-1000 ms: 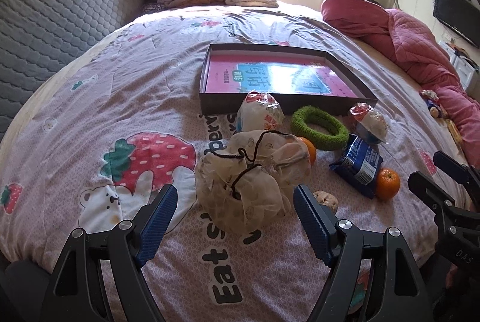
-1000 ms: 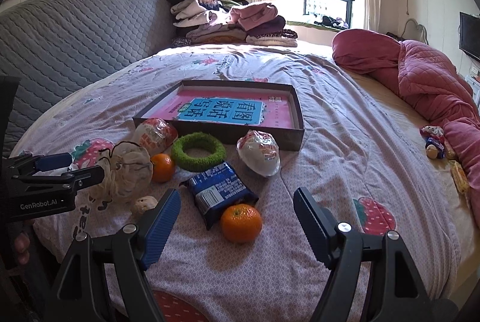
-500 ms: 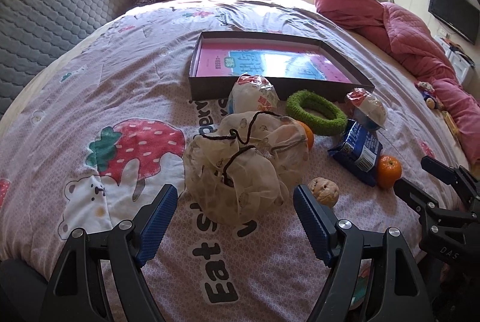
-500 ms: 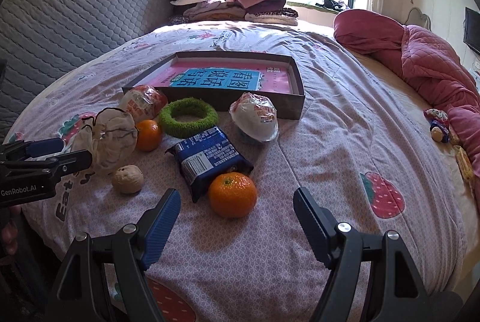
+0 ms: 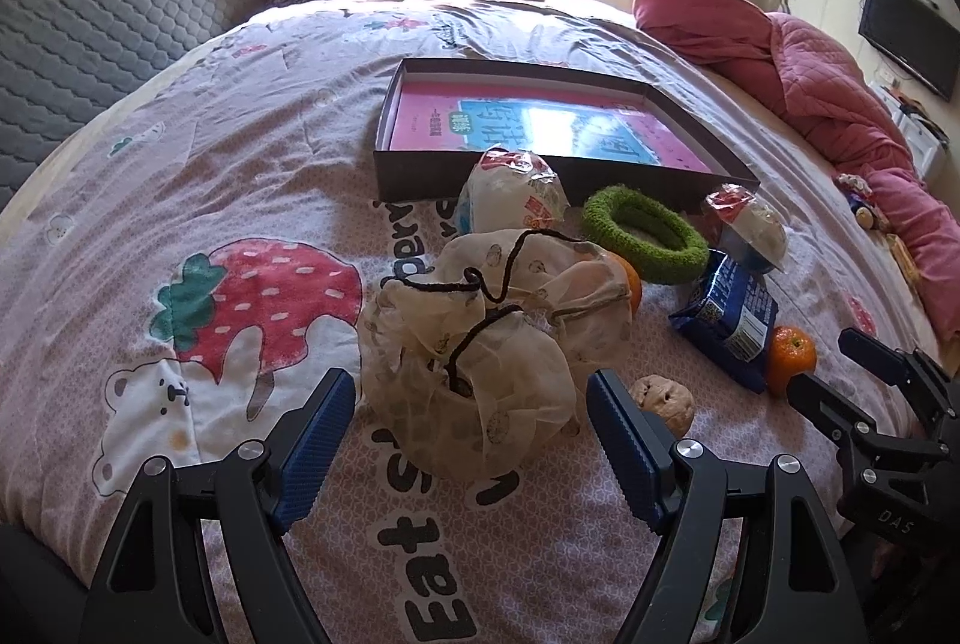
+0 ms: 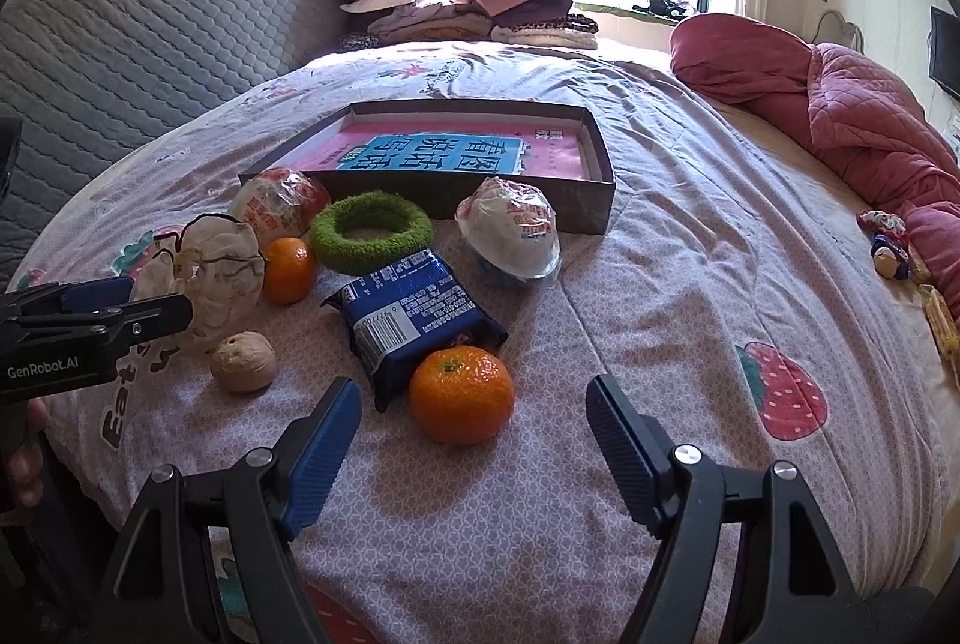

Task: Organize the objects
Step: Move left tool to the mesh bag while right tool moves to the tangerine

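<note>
Pink-printed bedding [image 6: 690, 236] is spreading out under both of your tools, and you are holding them low over its near edge. Far ahead of your right gripper [image 6: 474, 434], the shallow dark box [image 6: 600, 200] with the pink and blue sheet inside is lying flat, with nothing else in it. Just ahead of your left gripper [image 5: 465, 425], the cream mesh drawstring bag [image 5: 498, 338] is sitting crumpled, its near end lying between the two blue pads, which are standing wide apart and not touching it. Beyond the bag, a wrapped white bun [image 5: 510, 194] is resting against the box's front wall; a second wrapped bun [image 6: 510, 230] is lying ahead of your right tool, also just in front of the box. Between the two buns, the green fuzzy ring [image 6: 371, 230] is lying flat. Nearer your right tool, the blue snack packet [image 6: 414, 320] is lying at a slant, and an orange [image 6: 462, 395] is touching its near corner, sitting just past your right fingertips, slightly left of centre; those jaws are also standing wide and holding nothing. A second orange [image 6: 289, 269] is sitting beside the bag, left of the ring. Smallest, a walnut [image 6: 243, 362] is lying to the left of your right tool, just beside your left tool's right finger.
</note>
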Action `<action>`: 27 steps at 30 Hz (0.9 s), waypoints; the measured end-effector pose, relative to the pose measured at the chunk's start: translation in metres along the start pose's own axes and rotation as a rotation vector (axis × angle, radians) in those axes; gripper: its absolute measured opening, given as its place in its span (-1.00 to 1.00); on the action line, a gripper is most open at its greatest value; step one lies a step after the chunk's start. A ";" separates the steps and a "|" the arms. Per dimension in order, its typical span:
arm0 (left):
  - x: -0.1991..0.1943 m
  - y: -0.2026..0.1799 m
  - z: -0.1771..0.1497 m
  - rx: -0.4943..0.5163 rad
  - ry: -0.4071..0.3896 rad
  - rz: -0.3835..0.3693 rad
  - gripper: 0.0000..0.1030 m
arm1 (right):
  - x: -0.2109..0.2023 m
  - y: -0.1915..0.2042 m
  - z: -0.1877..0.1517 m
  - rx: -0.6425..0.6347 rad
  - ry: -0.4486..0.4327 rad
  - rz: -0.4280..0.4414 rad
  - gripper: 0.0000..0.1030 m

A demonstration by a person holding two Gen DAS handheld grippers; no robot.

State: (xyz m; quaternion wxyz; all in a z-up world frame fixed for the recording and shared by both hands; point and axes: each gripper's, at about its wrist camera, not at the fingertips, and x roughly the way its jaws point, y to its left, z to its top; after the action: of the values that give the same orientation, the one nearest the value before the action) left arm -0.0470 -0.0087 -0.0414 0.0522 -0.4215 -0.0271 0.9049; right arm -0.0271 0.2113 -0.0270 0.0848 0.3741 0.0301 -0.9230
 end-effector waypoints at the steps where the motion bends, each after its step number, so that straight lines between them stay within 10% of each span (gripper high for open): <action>1: 0.002 0.000 0.001 -0.002 0.002 -0.005 0.56 | 0.001 0.000 0.000 0.001 0.003 0.001 0.48; 27: 0.031 -0.001 0.001 0.047 0.006 0.040 0.36 | 0.020 -0.003 -0.001 0.001 0.013 -0.001 0.16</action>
State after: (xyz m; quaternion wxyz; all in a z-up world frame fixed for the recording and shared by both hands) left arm -0.0677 -0.0038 -0.0643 0.0442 -0.4233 0.0029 0.9049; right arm -0.0407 0.2122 -0.0414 0.0840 0.3800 0.0304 -0.9207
